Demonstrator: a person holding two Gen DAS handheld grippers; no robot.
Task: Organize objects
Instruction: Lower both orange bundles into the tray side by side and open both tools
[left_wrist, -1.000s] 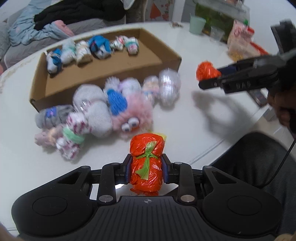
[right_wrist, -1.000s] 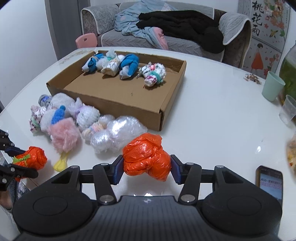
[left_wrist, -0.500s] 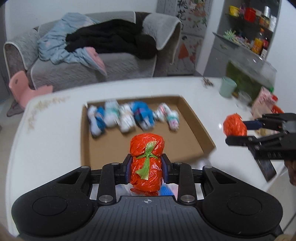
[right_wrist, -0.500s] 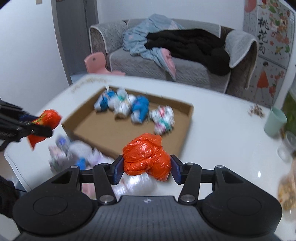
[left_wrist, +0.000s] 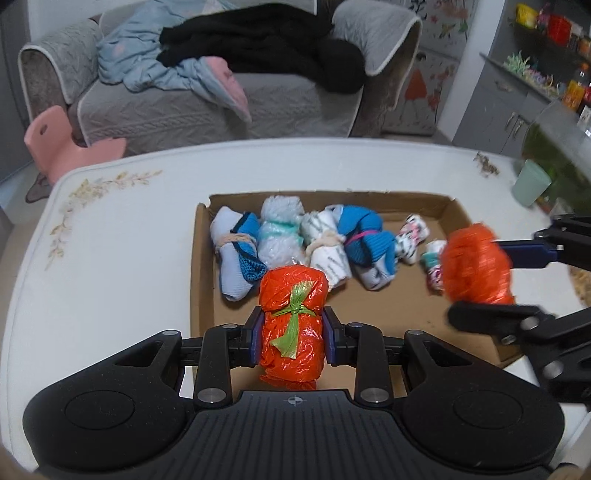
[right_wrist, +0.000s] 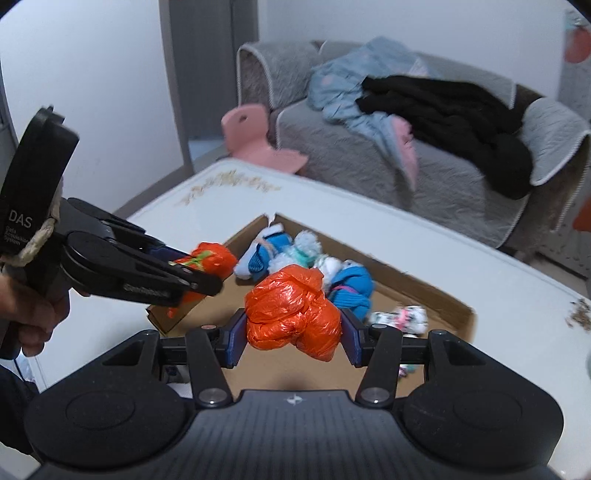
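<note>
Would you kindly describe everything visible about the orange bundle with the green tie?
The orange bundle with the green tie is a crinkly, shiny plastic bag wrapped into an upright roll, cinched at its middle by a knotted light-green strip whose tail hangs down. The left claw grips its sides between blue pads, holding it above the near edge of the cardboard box; nothing else touches it.

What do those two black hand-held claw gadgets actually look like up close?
Both are matte black plastic. The left gripper and right gripper each have a wide ribbed body, two round dimples, silver screws and blue finger pads. The left gripper's boxy top is printed "DAS" in white.
</note>
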